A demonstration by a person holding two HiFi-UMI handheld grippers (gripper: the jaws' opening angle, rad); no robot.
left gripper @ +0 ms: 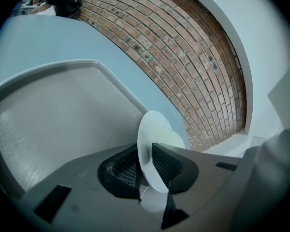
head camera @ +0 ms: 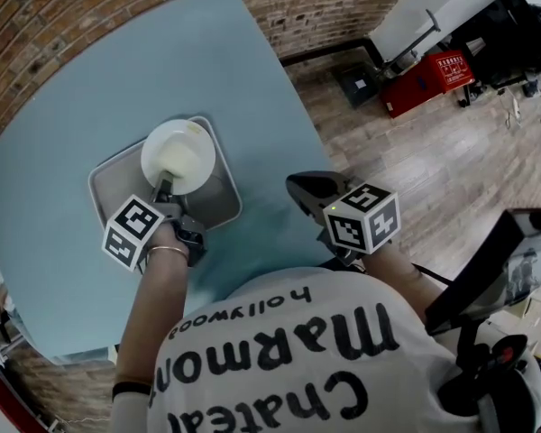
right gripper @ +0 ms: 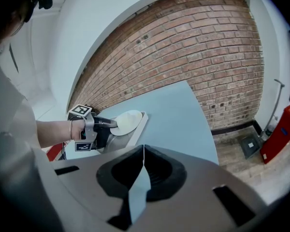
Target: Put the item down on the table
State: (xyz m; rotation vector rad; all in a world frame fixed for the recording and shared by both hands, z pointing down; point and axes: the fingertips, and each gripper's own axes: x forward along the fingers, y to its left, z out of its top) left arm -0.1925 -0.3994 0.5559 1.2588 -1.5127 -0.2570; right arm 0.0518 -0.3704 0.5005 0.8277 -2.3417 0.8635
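A white plate (head camera: 178,155) is held over the grey tray (head camera: 108,180) on the light blue table (head camera: 162,70). My left gripper (head camera: 165,190) is shut on the plate's near rim. In the left gripper view the plate (left gripper: 154,144) stands edge-on between the jaws, with the tray (left gripper: 53,115) beneath. The right gripper view shows the plate (right gripper: 127,122), the tray (right gripper: 138,124) and the left gripper (right gripper: 111,123) from the side. My right gripper (head camera: 299,188) is shut with nothing in it, at the table's right edge; its jaws (right gripper: 143,154) meet with no gap.
A brick wall (head camera: 117,7) curves round the table's far side. Right of the table lies wooden floor with a red crate (head camera: 428,79) and a dark stand (head camera: 487,269). The person's torso in a white shirt (head camera: 279,359) fills the near edge.
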